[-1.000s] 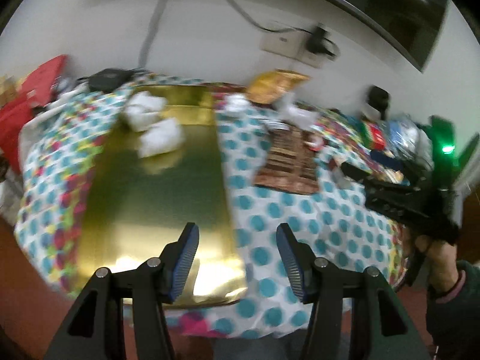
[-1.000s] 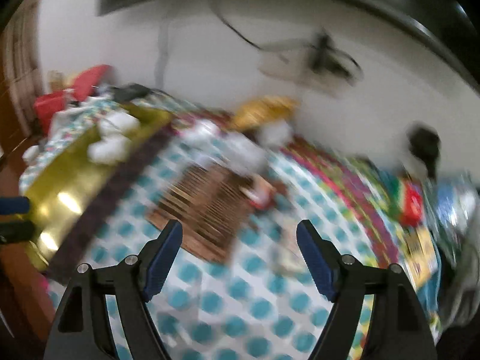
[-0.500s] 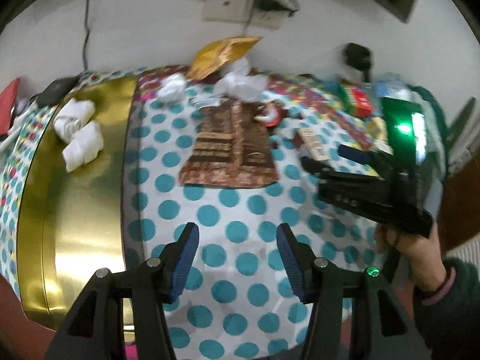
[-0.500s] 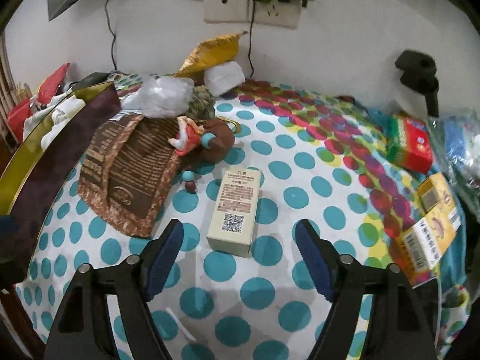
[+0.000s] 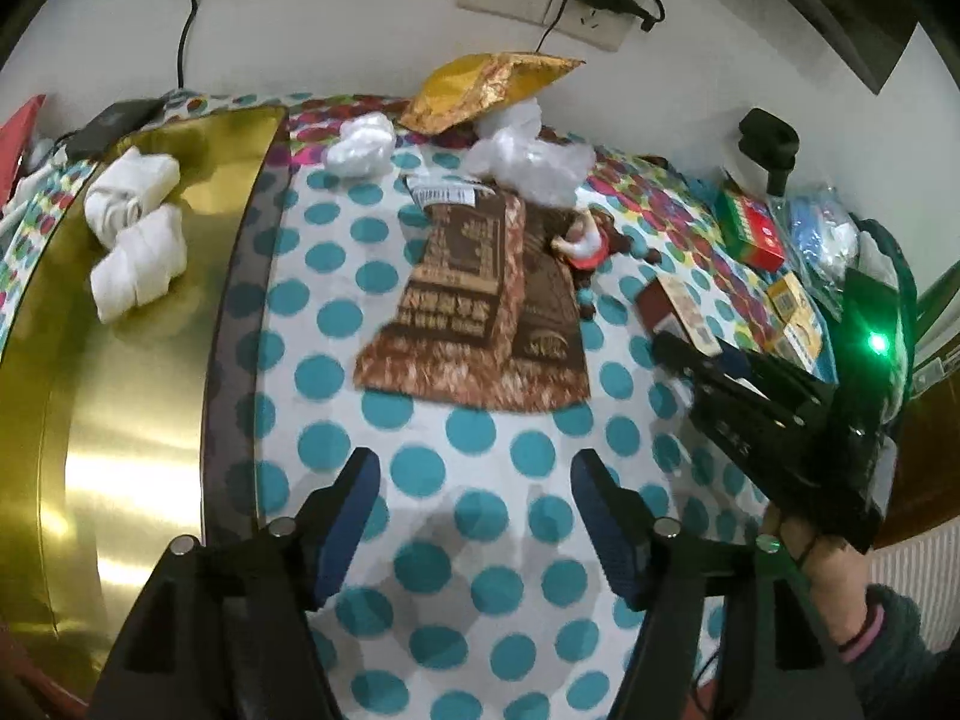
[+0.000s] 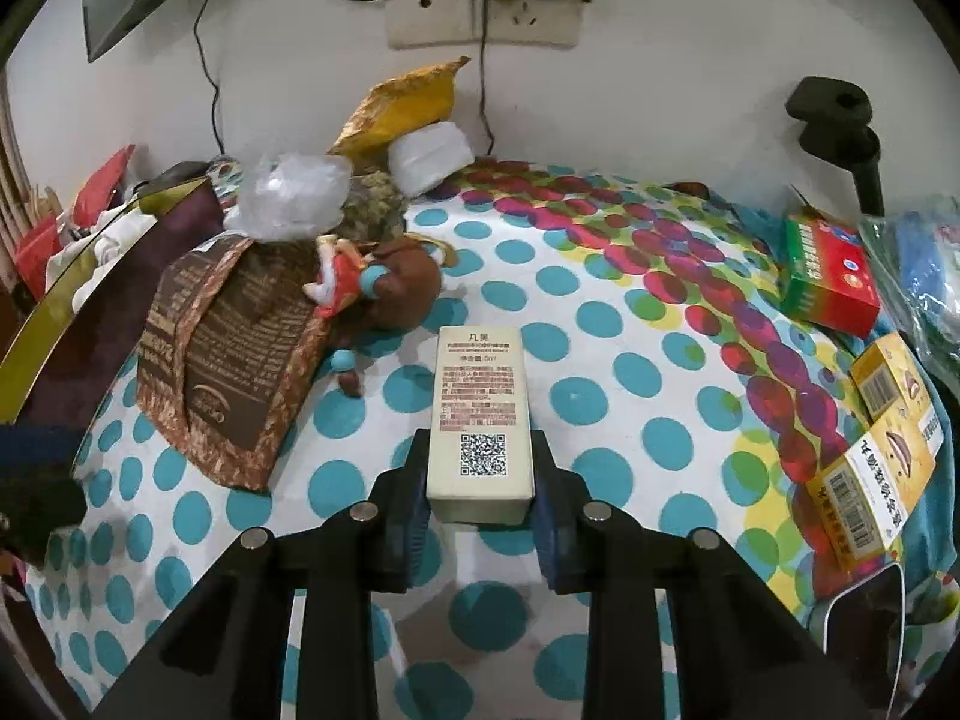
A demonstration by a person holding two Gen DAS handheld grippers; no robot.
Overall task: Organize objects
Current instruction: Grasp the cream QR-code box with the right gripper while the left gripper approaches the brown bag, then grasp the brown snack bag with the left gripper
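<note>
Small cream box (image 6: 480,420), tall & narrow, lying flat on the polka-dot cloth (image 6: 600,396) w/ its printed face up: red text block above, QR code at the near end. Near end is sitting pinched between blue pads (image 6: 413,510); far end pointing toward the wall, just beside a brown paper bag (image 6: 228,360).

The right gripper (image 6: 480,480) points down at a slant, and its jaws have just closed; the blue pads (image 6: 414,510) now press on both sides of a small cream box (image 6: 480,420). The left gripper (image 5: 474,516) also points down, its jaws have just opened wider and nothing is between them. A hand (image 5: 828,564) with a dark sleeve holds the right gripper.
</note>
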